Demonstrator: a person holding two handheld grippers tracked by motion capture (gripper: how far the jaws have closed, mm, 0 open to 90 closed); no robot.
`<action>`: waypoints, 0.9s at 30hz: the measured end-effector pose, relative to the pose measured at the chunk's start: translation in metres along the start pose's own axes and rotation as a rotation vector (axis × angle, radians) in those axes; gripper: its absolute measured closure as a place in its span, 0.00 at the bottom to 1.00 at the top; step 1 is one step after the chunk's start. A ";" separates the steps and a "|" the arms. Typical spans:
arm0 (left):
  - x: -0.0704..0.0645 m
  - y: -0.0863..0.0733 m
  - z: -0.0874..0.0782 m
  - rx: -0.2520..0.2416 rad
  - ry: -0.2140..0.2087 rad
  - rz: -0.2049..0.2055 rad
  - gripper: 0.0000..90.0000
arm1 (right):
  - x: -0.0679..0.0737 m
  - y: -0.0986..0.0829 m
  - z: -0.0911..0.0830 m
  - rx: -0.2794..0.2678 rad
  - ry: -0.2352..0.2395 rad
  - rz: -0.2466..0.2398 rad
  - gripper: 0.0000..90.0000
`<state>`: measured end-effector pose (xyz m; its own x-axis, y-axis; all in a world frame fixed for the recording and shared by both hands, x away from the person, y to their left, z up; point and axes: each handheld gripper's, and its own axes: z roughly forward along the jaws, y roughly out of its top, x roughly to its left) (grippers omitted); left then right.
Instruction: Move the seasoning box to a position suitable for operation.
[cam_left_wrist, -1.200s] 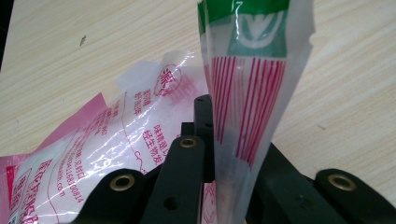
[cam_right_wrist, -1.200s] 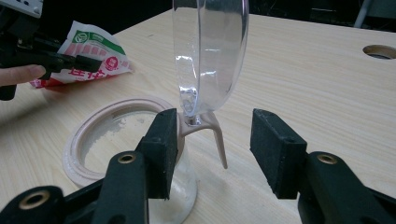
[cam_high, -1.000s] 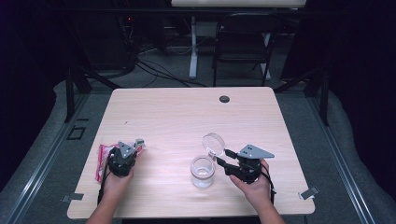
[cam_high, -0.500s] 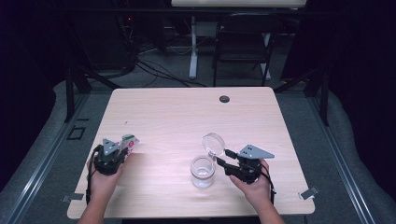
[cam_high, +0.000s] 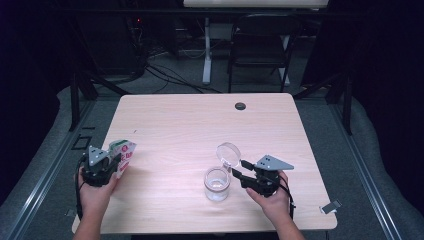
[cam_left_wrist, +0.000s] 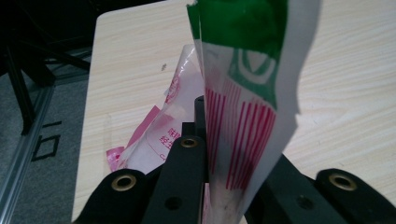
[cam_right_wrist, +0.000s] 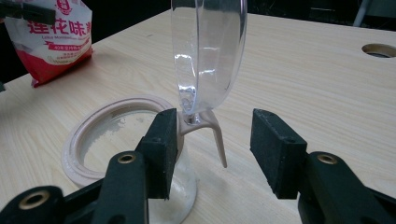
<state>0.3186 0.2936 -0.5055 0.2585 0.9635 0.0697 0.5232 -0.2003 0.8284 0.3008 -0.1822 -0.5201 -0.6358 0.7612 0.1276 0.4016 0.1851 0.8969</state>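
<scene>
A clear jar (cam_high: 217, 184) with a beige rim (cam_right_wrist: 93, 140) stands near the table's front edge, white powder in its bottom. Its clear hinged lid (cam_high: 228, 154) (cam_right_wrist: 208, 51) stands open and upright. My right gripper (cam_high: 236, 173) (cam_right_wrist: 217, 149) is open, and the lid's beige hinge tab sits between its pads (cam_right_wrist: 161, 149). My left gripper (cam_high: 115, 163) (cam_left_wrist: 205, 126) is shut on a red, white and green bag (cam_high: 122, 154) (cam_left_wrist: 243, 93), held upright just above the table's left edge. The right gripper view has the bag (cam_right_wrist: 49, 37) at its far left.
A round cable hole (cam_high: 240, 106) (cam_right_wrist: 379, 50) sits near the far edge of the wooden table (cam_high: 200, 130). A dark chair (cam_high: 260, 40) and cables stand beyond it. Metal floor rails run along both sides.
The bag lay flat on the table before; my left gripper has closed on it, shifted left and raised it upright. My right gripper and the jar have not moved.
</scene>
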 end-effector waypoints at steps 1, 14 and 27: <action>0.001 0.001 -0.001 -0.001 0.003 -0.002 1.00 | 0.000 0.000 0.000 -0.004 -0.001 0.002 0.57; 0.028 0.016 -0.018 -0.080 0.050 -0.090 1.00 | 0.000 -0.005 -0.010 -0.019 -0.023 0.000 0.57; 0.013 0.042 -0.026 -0.138 -0.010 -0.053 1.00 | -0.005 -0.014 -0.029 -0.039 -0.072 0.024 0.57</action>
<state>0.3226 0.3019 -0.4554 0.2418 0.9702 0.0184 0.4200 -0.1218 0.8993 0.2793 -0.2066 -0.5206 -0.5765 0.8083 0.1199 0.3897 0.1430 0.9098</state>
